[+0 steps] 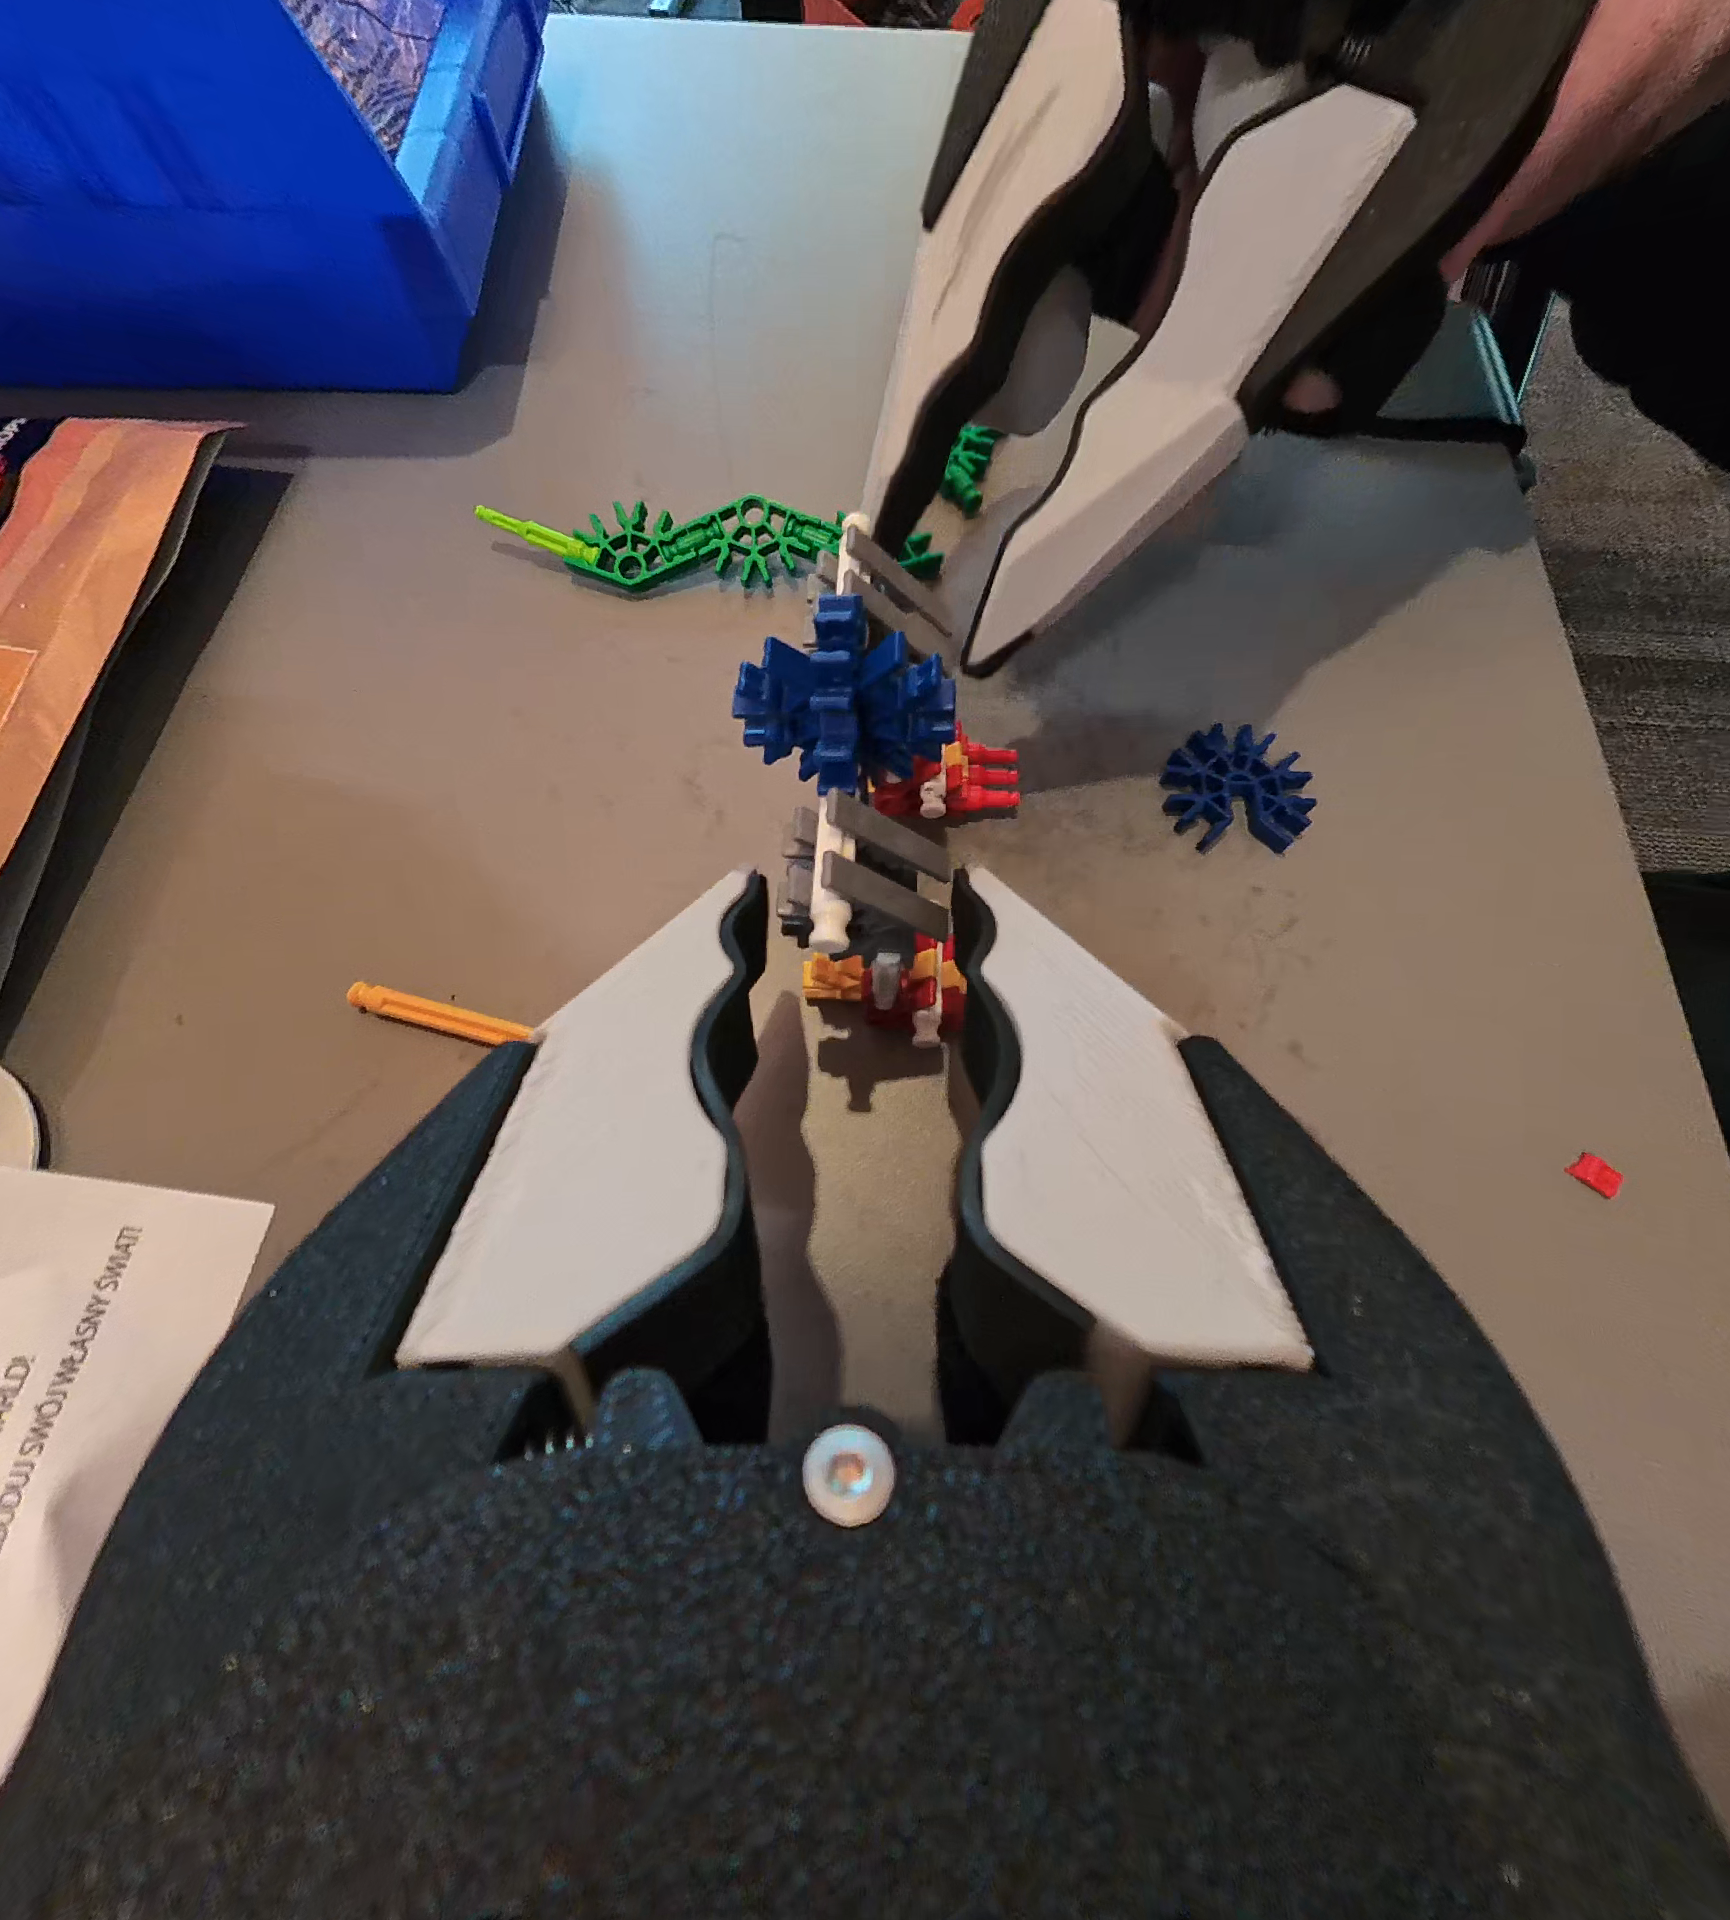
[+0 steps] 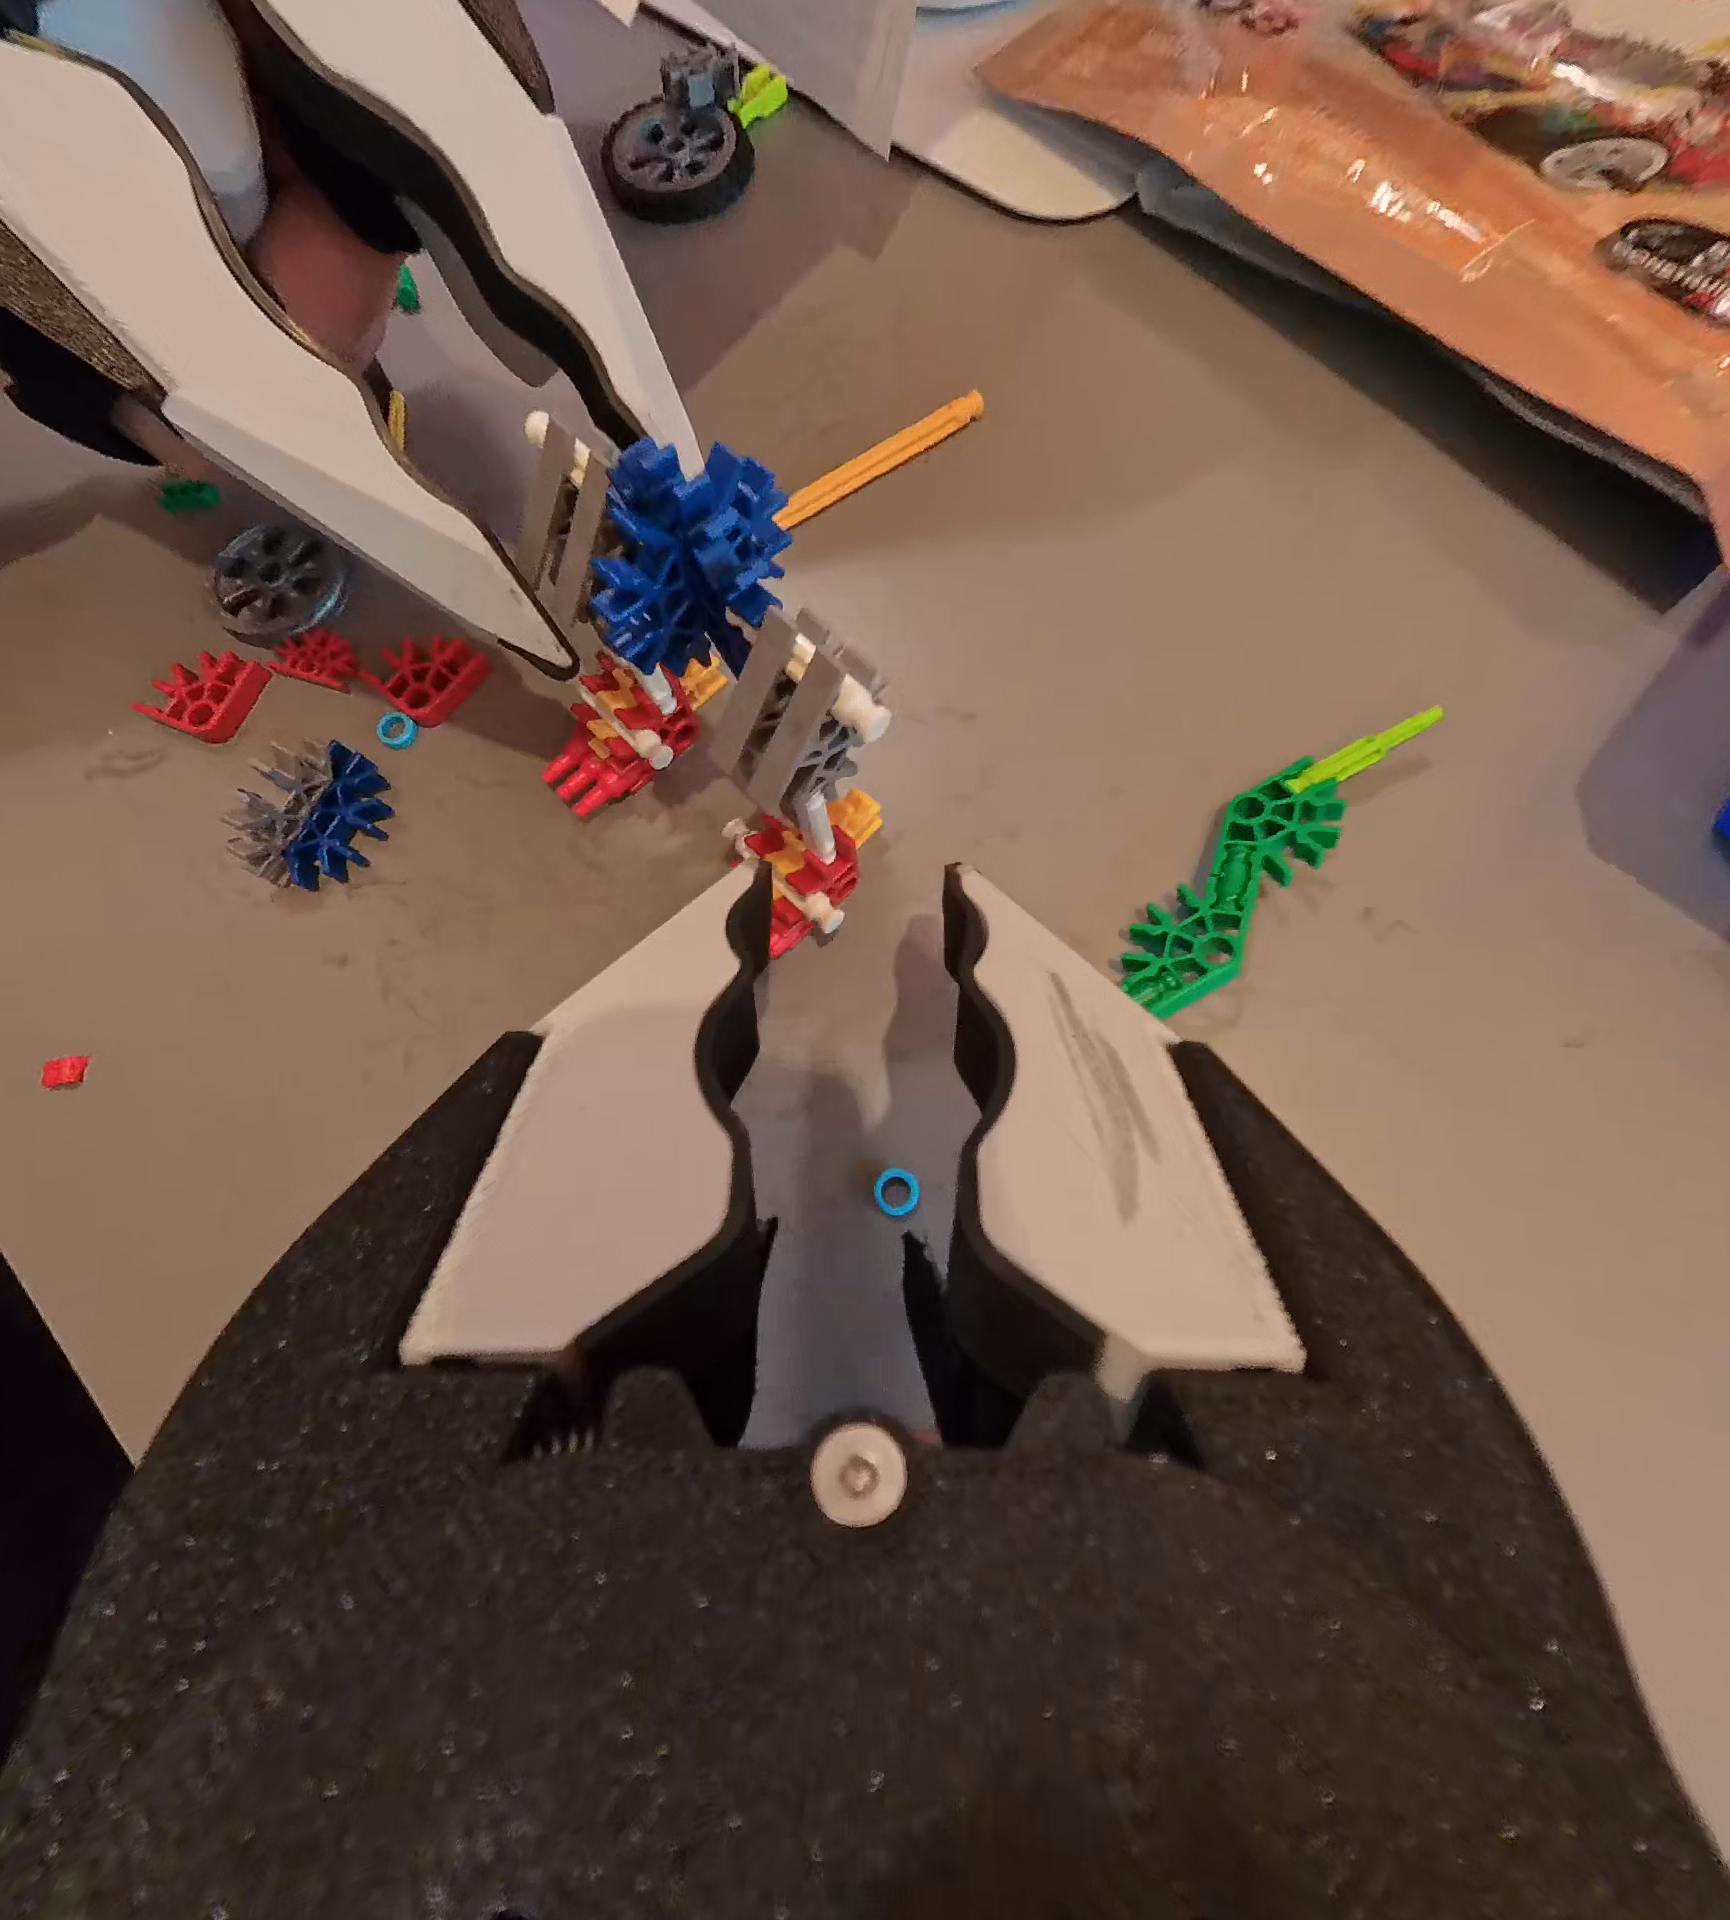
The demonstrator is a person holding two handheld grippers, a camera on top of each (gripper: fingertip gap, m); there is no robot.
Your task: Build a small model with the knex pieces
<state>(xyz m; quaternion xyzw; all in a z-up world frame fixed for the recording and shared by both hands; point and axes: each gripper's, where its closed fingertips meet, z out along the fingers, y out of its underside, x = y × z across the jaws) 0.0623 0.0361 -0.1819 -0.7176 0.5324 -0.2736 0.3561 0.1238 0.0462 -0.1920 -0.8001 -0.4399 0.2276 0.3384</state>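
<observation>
Steadies the multicoloured plastic rod-and-connector model (image 1: 845, 707), red-and-yellow feet down on the grey table (image 1: 528, 779), with left gripper (image 1: 859, 883) clenched on the model's grey-runged end, right gripper (image 2: 853, 878) spread, empty, beside the model's opposite end.

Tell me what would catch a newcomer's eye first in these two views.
The toy build at the table's middle stands out: a blue spiky cluster on a white rod, with grey slats and red-yellow feet. The left gripper closes on its near grey end, while the right gripper stands open just short of the other end. A green zigzag piece lies beyond, and a blue bin fills the far-left corner.
</observation>
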